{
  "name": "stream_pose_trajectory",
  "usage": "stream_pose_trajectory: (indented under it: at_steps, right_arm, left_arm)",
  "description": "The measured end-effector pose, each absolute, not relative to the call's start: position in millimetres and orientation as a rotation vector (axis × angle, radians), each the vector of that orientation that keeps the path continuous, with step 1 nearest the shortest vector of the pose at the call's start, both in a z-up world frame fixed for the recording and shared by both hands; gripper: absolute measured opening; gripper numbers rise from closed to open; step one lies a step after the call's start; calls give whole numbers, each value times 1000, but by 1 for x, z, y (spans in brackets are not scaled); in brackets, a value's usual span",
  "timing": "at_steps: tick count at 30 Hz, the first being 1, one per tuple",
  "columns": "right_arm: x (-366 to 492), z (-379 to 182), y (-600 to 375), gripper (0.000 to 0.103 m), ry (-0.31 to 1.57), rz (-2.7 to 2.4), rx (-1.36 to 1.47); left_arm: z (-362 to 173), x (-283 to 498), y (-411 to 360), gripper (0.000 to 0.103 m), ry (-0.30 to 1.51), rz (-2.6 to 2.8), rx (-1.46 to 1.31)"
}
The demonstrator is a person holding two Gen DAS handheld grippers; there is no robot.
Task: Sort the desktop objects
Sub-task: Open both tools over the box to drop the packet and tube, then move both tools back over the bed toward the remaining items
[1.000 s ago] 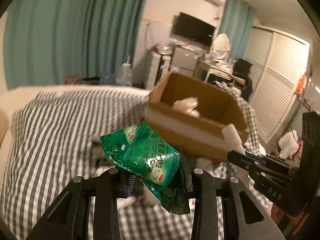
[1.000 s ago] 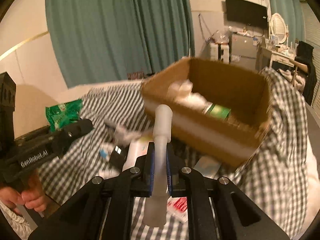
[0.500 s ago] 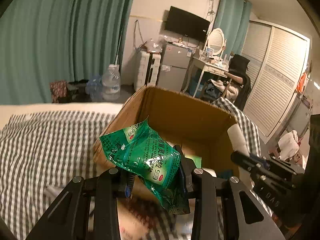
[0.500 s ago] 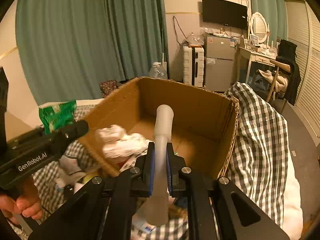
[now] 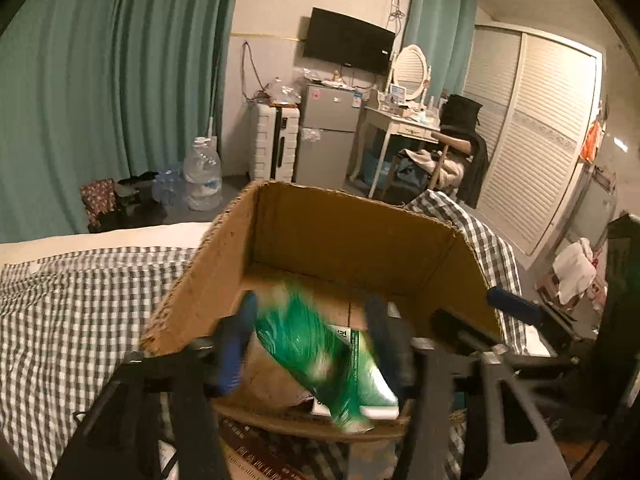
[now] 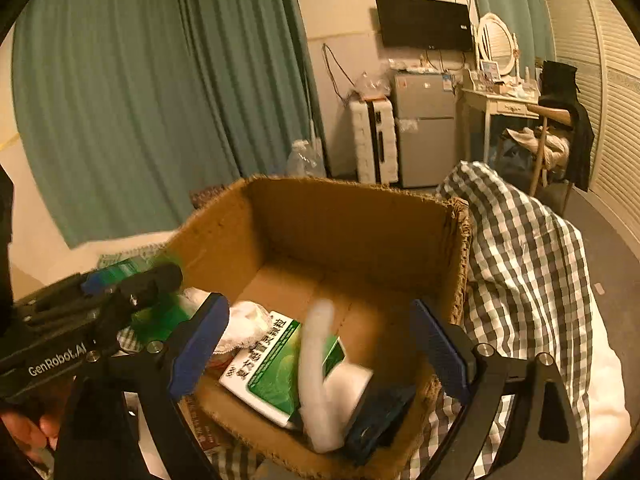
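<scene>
Cardboard box (image 6: 352,220): brown, open-topped, ragged rim, resting on the checked bedcover; interior partly filled along its near side.

Green packet (image 5: 316,344): crinkled foil-like pouch, motion-blurred, tilted, inside the box opening at the near left.

White tube (image 6: 316,360): pale, slender, rounded tip, blurred, tilted upright over the near right of the box interior.

Green-and-white carton (image 6: 264,368): flat, printed with Chinese text, lying slanted on the box floor, near side.

White crumpled tissue (image 6: 248,324): bunched, lying in the near left corner, just beside the carton.
</scene>
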State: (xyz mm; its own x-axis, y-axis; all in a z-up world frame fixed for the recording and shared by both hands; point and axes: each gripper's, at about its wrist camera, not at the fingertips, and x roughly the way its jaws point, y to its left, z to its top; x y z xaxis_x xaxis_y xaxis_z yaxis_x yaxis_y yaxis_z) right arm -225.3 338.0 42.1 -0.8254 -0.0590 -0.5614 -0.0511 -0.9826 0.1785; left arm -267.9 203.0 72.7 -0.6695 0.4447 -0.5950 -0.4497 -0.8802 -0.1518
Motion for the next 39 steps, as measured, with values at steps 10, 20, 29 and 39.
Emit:
stream_pose_trajectory:
  at_steps: [10,20,29,39]
  right_arm:
    - [-161,66,310,93,-214,-3039,918]
    - [-109,12,240,97,-273,-2887,1015]
    - [-113,-56,205,96,-253,-2783,1228]
    - [-145,-77,175,82,-230,-2606,1277]
  left_arm:
    - [88,-200,122,69,-22,2529,-939]
    - [51,-131,19,83,-55,2730,-997]
    - [-62,-114,-9,84,-158,2749,-1175]
    - [-106,-138,28,84,52,2588,-1226]
